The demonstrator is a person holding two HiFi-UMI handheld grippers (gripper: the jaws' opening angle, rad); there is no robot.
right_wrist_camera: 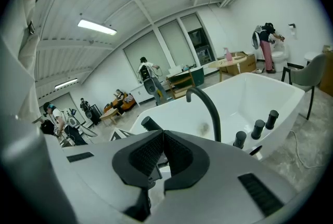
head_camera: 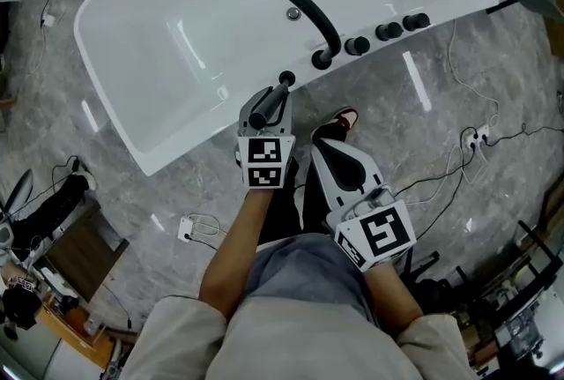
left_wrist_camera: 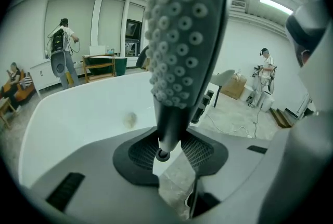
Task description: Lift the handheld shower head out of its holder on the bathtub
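Shower head (left_wrist_camera: pixel 179 36) in left hand-held gripper (left_wrist_camera: pixel 169 147)

The handheld shower head (left_wrist_camera: pixel 179 36), dark grey with a face of pale round nozzles, stood nearly upright, its narrow handle pinched between the jaws of the left gripper (left_wrist_camera: pixel 169 149). Its ringed lower tip hung bare below the pads. From above it lay just beside the small black holder (head_camera: pixel 286 78) on the near rim of the white bathtub (head_camera: pixel 207 133).
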